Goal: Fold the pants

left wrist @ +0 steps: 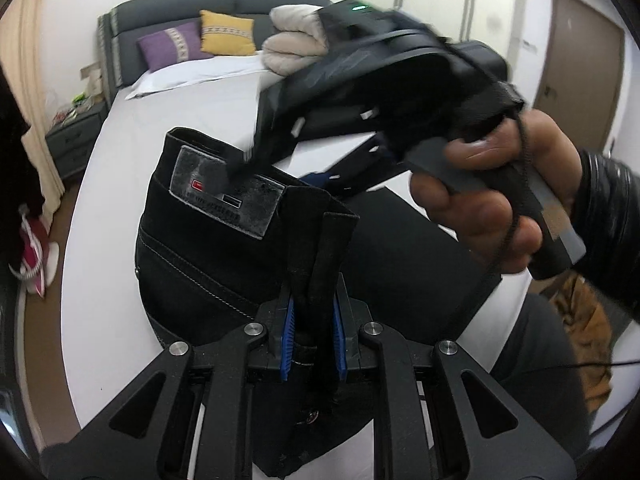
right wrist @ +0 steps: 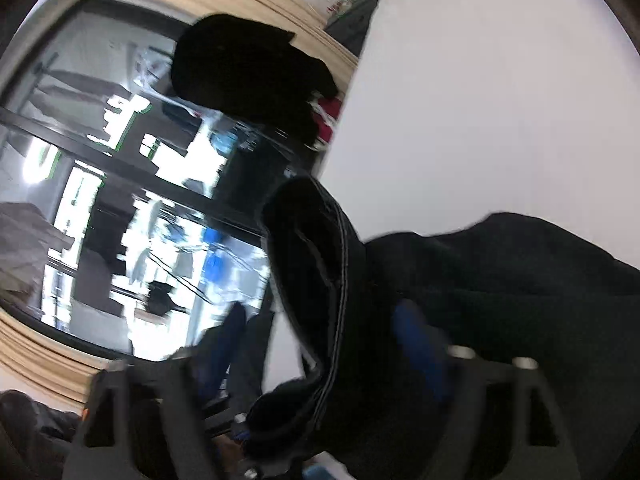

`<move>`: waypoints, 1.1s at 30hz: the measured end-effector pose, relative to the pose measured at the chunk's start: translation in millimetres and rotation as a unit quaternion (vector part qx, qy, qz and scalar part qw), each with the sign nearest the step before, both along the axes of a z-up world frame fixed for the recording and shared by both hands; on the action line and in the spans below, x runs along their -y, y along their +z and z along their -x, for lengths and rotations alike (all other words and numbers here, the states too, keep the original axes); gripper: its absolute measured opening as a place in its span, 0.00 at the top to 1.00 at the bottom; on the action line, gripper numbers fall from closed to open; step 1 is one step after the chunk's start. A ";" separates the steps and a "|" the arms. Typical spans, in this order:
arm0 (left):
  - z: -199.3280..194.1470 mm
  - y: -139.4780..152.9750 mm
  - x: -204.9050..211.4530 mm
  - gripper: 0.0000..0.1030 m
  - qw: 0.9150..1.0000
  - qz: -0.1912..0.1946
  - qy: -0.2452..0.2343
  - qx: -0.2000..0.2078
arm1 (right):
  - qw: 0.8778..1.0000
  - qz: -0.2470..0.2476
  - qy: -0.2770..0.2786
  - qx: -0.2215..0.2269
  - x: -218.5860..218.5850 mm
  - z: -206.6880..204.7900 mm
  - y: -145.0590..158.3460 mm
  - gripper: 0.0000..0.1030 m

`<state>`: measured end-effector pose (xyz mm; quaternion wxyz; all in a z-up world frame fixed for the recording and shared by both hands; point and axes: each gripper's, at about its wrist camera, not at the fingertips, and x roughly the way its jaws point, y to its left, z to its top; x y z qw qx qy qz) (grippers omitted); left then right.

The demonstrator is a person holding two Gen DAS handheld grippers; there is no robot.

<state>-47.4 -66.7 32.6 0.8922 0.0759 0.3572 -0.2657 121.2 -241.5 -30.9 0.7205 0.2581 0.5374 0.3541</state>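
Black jeans (left wrist: pixel 208 256) with a grey waistband patch (left wrist: pixel 228 196) hang over a white bed (left wrist: pixel 120 184). My left gripper (left wrist: pixel 314 320) is shut on the waistband edge, its blue pads pressing the fabric. My right gripper (left wrist: pixel 280 152) shows in the left wrist view, hand-held from the right, its tip over the waistband near the patch and blurred. In the right wrist view the jeans' waistband (right wrist: pixel 320 280) lies between the spread blue fingers (right wrist: pixel 416 340) of my right gripper (right wrist: pixel 320 344). The rest of the jeans (right wrist: pixel 500 272) lies on the white bed (right wrist: pixel 480 100).
The bed has a dark headboard (left wrist: pixel 224 4), purple (left wrist: pixel 172 48) and yellow (left wrist: pixel 228 32) pillows and a folded beige blanket (left wrist: pixel 296 40). A nightstand (left wrist: pixel 72 136) stands at the left. Wardrobe doors (left wrist: pixel 436 0) are behind. A large window (right wrist: pixel 120 180) and a dark garment (right wrist: pixel 248 76) show in the right wrist view.
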 end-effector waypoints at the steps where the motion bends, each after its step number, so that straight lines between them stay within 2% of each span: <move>1: 2.8 -3.4 4.8 0.86 1.000 -0.003 -0.005 -0.001 | 1.000 0.004 -0.008 -0.007 4.3 1.1 -3.6 0.72; 2: 4.7 -6.0 12.0 0.86 1.000 -0.005 -0.010 -0.004 | 1.000 0.015 -0.022 -0.007 12.8 3.9 -4.8 0.77; 5: 3.1 -13.3 34.3 0.87 0.999 -0.012 -0.031 -0.010 | 0.998 0.030 -0.047 -0.006 34.3 16.4 -8.4 0.84; 10: 2.1 -23.5 84.2 0.87 0.997 -0.024 -0.076 -0.013 | 0.995 0.036 -0.092 0.005 74.4 38.4 -8.6 0.85; 20: -12.6 -45.2 209.7 0.87 0.986 -0.048 -0.155 -0.032 | 0.985 0.029 -0.170 -0.024 162.3 67.7 -39.4 0.85; 25: -27.3 -48.6 267.1 0.87 0.983 -0.058 -0.170 -0.043 | 0.982 0.027 -0.185 -0.030 180.4 71.9 -46.0 0.86; 33: -41.8 -75.1 307.0 0.87 0.980 -0.070 -0.176 -0.067 | 0.976 0.008 -0.211 -0.056 199.7 81.6 -80.1 0.85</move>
